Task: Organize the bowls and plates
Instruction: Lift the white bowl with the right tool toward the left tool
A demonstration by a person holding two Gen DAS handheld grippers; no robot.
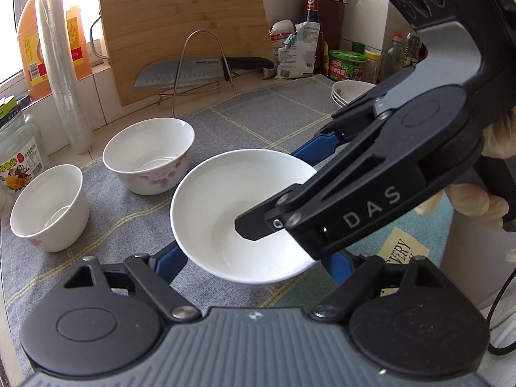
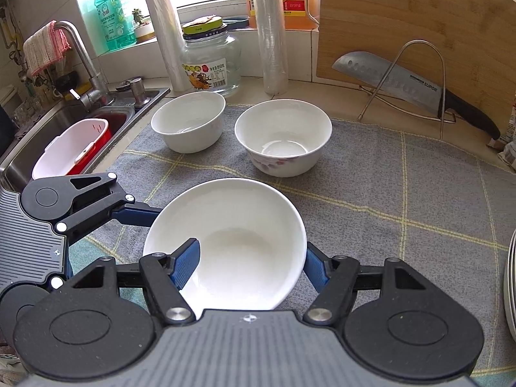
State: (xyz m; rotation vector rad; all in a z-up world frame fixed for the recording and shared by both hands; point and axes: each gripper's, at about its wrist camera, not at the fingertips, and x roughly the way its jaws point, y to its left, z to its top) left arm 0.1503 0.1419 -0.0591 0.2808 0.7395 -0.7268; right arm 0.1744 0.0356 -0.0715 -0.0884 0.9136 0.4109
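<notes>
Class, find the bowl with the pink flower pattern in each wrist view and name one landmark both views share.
Left wrist view: the flowered bowl stands left of centre, between a plain bowl and the held bowl.
Right wrist view: the flowered bowl is upper centre, right of the plain bowl.
Shared landmark: the knife in a wire stand before the cutting board.

A bamboo cutting board [image 1: 180,25] leans upright against the tiled wall. A cleaver [image 1: 200,71] rests across a wire stand [image 1: 206,64] in front of it. A grey checked mat [image 2: 403,200] covers the counter. A glass jar [image 2: 211,61] stands between two rolls of plastic film [image 2: 269,32]. A sink [image 2: 58,129] holds a red-and-white basket [image 2: 72,148].
</notes>
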